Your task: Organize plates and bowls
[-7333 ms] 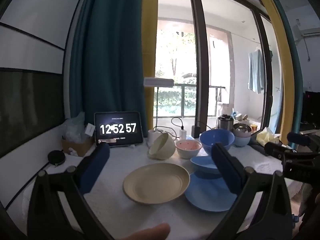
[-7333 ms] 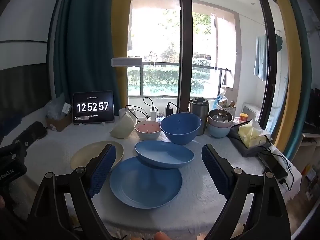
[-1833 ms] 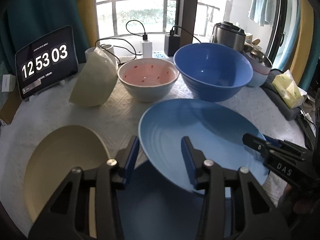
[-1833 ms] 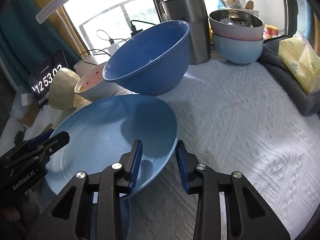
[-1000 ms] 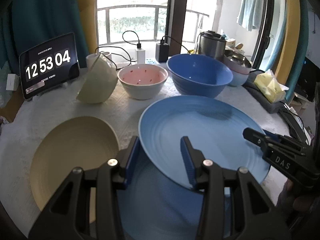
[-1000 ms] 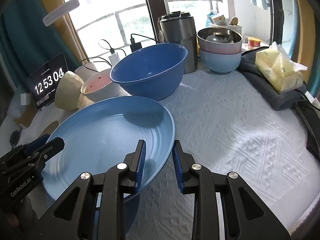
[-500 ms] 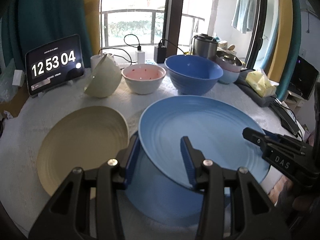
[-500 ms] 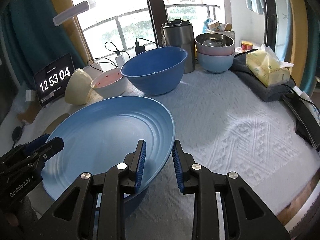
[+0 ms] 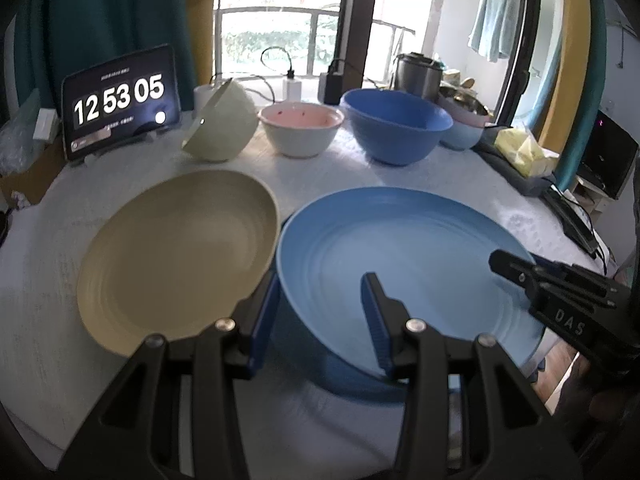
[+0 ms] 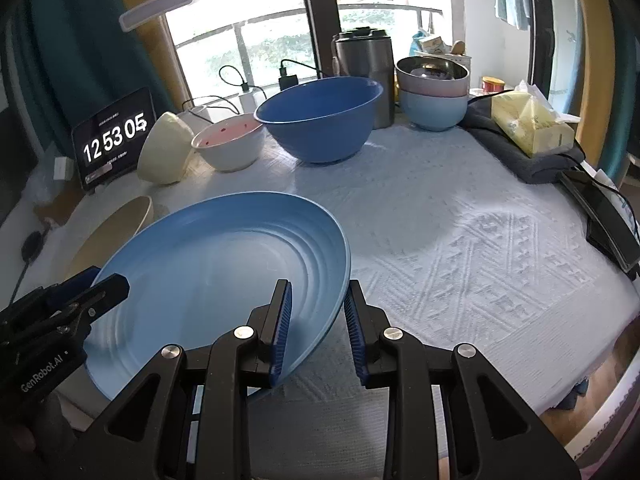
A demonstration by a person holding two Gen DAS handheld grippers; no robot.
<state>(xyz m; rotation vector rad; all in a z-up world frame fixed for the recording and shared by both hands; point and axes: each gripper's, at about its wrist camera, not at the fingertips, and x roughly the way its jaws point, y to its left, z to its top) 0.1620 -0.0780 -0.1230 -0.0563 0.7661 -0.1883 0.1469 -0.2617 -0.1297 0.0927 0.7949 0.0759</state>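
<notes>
A light blue deep plate [image 9: 400, 256] [image 10: 224, 276] hangs above the table, held by both grippers. My left gripper [image 9: 320, 320] is shut on its left rim, one finger inside the dish and one outside. My right gripper [image 10: 318, 328] is shut on its right rim the same way. A darker blue flat plate [image 9: 320, 372] lies under it on the white cloth. A beige plate [image 9: 176, 256] [image 10: 112, 236] lies to its left. At the back stand a tipped beige bowl [image 9: 224, 128], a white bowl with pink inside [image 9: 300, 128] and a big blue bowl [image 9: 396, 128].
Stacked bowls [image 10: 432, 96] and a steel pot [image 10: 364, 76] stand at the back right. A clock tablet [image 9: 120, 100] stands at the back left. A yellow tissue pack [image 10: 528, 124] on a grey cloth and a black device [image 10: 600, 208] line the right edge.
Both grippers, wide open over seven seconds ago, now grip the light blue plate. Over the last second they carried it back toward the near table edge; the far bowls look smaller.
</notes>
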